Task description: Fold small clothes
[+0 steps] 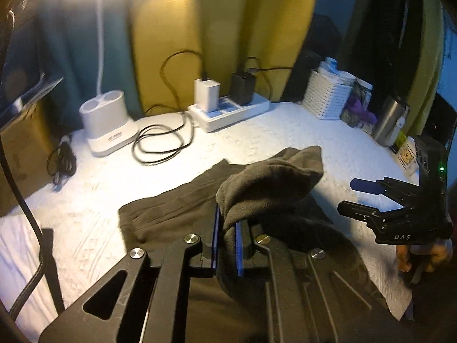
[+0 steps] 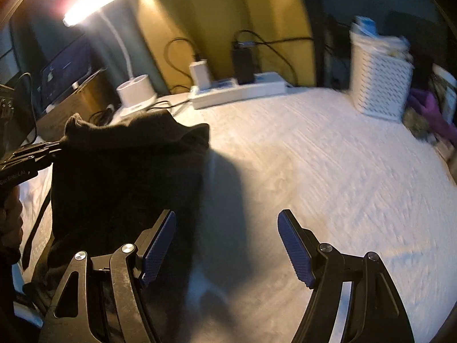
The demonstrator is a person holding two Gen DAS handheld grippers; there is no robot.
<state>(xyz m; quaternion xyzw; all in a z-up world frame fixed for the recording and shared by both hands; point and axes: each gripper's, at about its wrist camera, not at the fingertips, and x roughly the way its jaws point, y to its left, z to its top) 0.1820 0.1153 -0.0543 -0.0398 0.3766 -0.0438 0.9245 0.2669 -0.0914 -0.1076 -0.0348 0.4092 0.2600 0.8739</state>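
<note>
The left wrist view shows the left gripper [image 1: 227, 237] clamped tight on a bunched fold of the dark garment [image 1: 265, 188], lifting that fold off the white cloth [image 1: 94, 214]. The rest of the garment lies flat on the cloth, beneath and to the left of the jaws. Only this view shows the flat part, along with a cup [image 1: 390, 120] and a card [image 1: 407, 157] at the far right.

The right wrist view shows the right gripper [image 2: 225, 245] with its jaws wide apart and nothing between them, held over bare cloth. The raised garment hangs just to its left, its edge near the left pad [image 2: 158, 245]. The left gripper appears at this frame's left edge, meeting the fabric.

In the left view the right gripper stands to the right of the garment, apart from it, a hand [image 1: 422, 254] below it.

Open cloth spreads ahead and to the right of the garment. Along the back edge stand a lamp base [image 1: 107, 123], a looped cable [image 1: 162, 143], a power strip [image 1: 228, 108] with two chargers, and a white basket [image 1: 328, 97]. A box [image 1: 20, 148] sits at the left edge. The cloth's near right corner [image 1: 400, 297] lies below the hand.
</note>
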